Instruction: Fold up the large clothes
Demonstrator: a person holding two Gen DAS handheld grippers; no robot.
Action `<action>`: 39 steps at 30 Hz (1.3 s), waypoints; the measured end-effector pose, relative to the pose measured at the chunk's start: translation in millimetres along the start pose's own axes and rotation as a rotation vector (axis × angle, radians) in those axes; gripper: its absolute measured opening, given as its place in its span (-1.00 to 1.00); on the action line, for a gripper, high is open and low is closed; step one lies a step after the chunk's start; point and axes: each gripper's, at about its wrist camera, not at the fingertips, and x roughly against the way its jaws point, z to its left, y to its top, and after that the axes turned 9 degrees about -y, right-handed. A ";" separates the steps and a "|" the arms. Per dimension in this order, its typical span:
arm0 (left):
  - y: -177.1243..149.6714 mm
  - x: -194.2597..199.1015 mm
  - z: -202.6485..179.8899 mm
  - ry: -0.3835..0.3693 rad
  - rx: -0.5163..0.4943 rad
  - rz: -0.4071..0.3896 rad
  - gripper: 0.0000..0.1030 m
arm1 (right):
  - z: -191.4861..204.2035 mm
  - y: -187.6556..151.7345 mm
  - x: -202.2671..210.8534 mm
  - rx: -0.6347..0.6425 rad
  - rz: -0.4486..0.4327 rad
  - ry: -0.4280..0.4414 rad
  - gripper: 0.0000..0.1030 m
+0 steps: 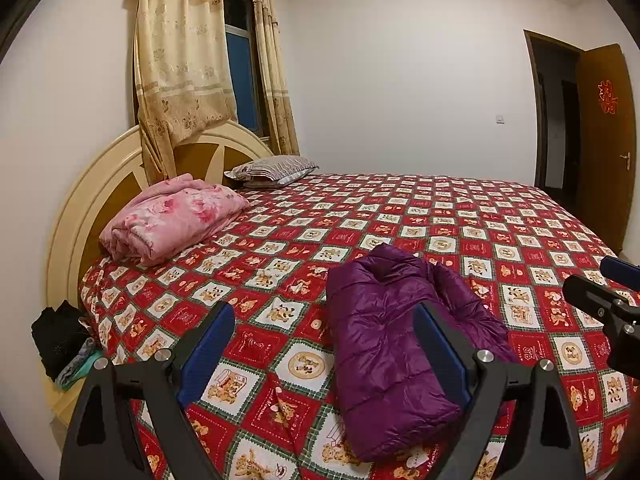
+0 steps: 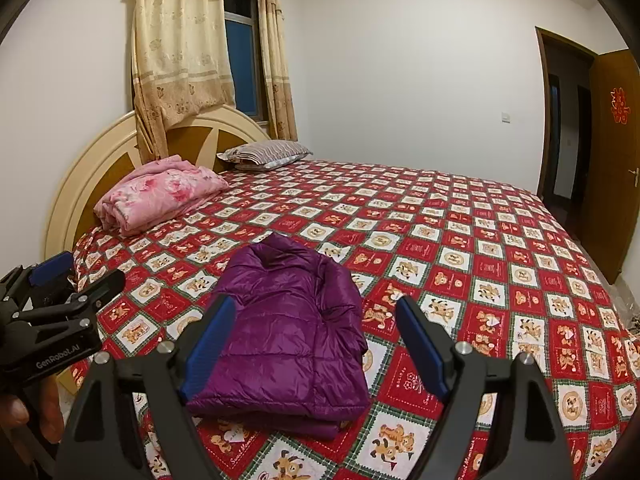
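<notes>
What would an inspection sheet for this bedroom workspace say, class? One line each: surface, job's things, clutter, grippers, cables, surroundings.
Surface: bed with a red patchwork cover, flat.
Job's things: purple jacket lying folded near the front edge.
Clutter: pink blanket folded by the headboard; pillow; dark clothes beside the bed.
Grippers: left gripper and right gripper open, holding nothing.
Cables: nothing seen.
Surroundings: curtains, window, open door.
</notes>
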 end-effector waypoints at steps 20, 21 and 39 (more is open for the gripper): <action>-5.8 -2.7 4.1 -0.005 0.003 0.007 0.77 | -1.0 0.5 -0.1 -0.001 0.000 0.001 0.65; -6.4 -2.5 4.1 0.001 0.003 0.006 0.77 | -1.1 0.6 -0.1 -0.002 0.000 0.001 0.65; -4.8 -1.4 6.4 0.023 0.014 0.005 0.77 | 2.7 -0.1 -0.8 -0.003 0.003 0.002 0.66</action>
